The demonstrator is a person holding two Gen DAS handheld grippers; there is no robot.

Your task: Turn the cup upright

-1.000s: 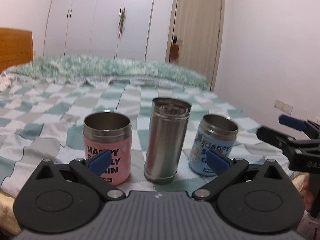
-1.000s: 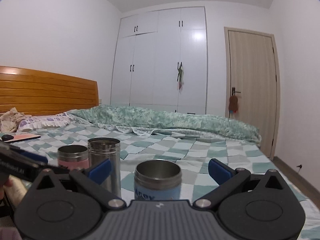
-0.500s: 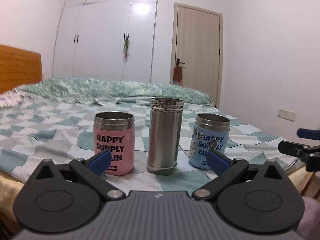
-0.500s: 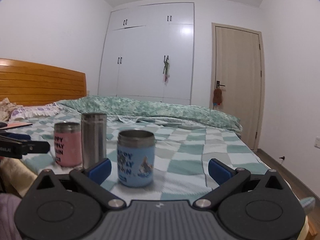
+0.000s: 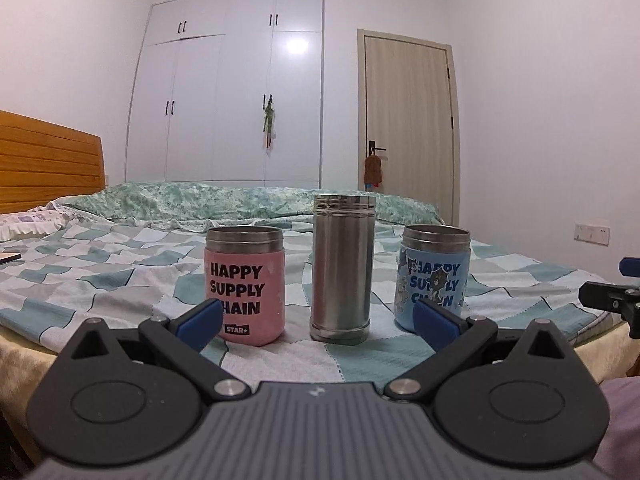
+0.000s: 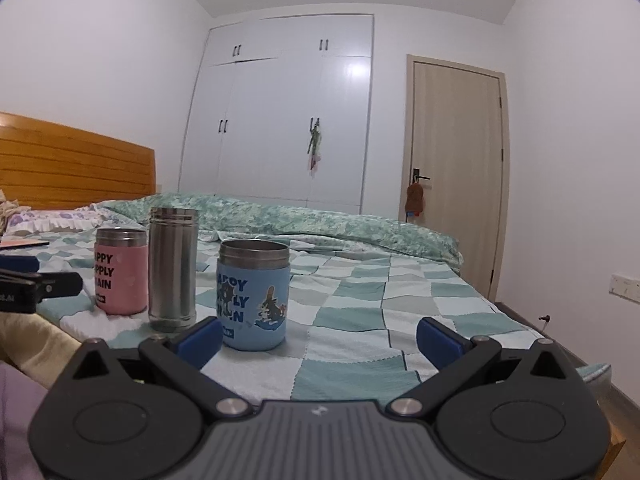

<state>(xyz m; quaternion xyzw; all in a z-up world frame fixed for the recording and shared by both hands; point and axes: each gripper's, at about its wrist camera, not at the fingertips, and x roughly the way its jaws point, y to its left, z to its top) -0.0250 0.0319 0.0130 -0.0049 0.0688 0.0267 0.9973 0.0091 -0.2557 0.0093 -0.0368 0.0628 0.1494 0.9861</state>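
Three cups stand upright in a row near the bed's front edge: a pink cup point(image 5: 245, 284) on the left, a tall steel cup point(image 5: 341, 268) in the middle and a blue cup point(image 5: 433, 276) on the right. They also show in the right wrist view: the pink cup point(image 6: 120, 278), the steel cup point(image 6: 173, 270), the blue cup point(image 6: 254, 294). My left gripper point(image 5: 318, 320) is open and empty, low in front of the cups. My right gripper point(image 6: 319, 332) is open and empty, right of the blue cup.
The cups stand on a checkered bedspread point(image 5: 120, 272). A wooden headboard point(image 5: 48, 168) is at the left, a folded quilt point(image 5: 240, 200) at the far side, white wardrobes point(image 5: 240, 100) and a door point(image 5: 408, 128) behind. The bed's front edge point(image 5: 24, 352) is just below me.
Both grippers have drawn back and lowered from the cups, so the cups look smaller and more level. All three cups stay upright and have not moved.
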